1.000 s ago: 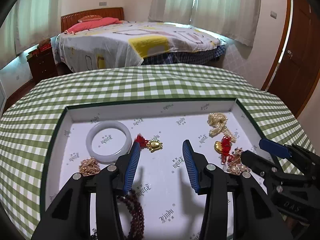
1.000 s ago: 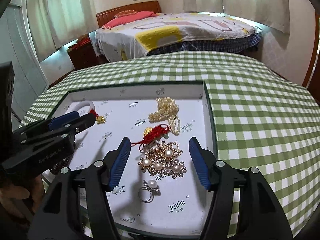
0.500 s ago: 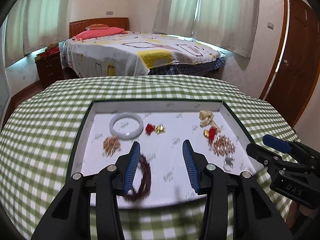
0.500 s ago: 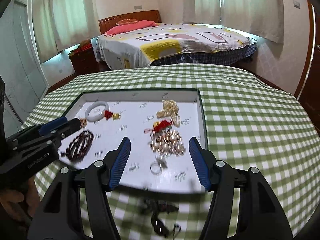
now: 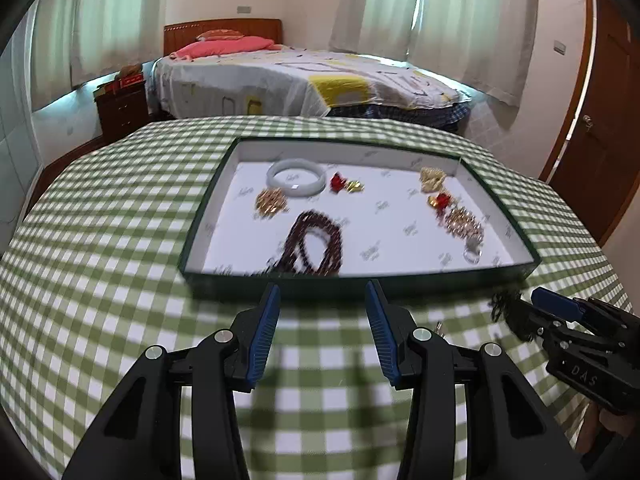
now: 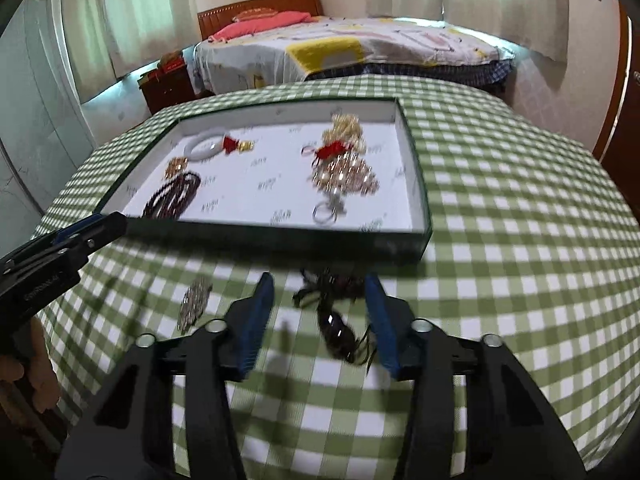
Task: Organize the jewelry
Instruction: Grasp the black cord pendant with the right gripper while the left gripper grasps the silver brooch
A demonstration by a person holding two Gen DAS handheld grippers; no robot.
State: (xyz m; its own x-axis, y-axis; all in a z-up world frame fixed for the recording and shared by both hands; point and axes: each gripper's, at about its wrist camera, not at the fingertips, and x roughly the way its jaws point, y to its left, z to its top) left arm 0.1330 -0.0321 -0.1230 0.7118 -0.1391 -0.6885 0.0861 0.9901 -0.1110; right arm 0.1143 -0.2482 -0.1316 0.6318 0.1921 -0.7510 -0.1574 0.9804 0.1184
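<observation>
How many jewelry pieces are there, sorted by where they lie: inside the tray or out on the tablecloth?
In the tray: 8 (white bangle, red-and-gold charm, gold cluster, dark bead strand, pale bead bunch, red-knot charm, pearl brooch, ring)
On the tablecloth: 2 (dark tangled piece, sparkly piece)
Total: 10

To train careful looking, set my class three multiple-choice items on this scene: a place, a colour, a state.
1. Where is the white bangle? A) far-left in the tray B) on the cloth C) on the bed
2. The tablecloth checks are white and: A) blue B) green C) red
3. The left gripper's jaws are: A) shut on a ring B) shut on beads C) open, empty
Answers: 1 A, inside the tray's rim; 2 B, green squares show; 3 C, only cloth shows between them.
</observation>
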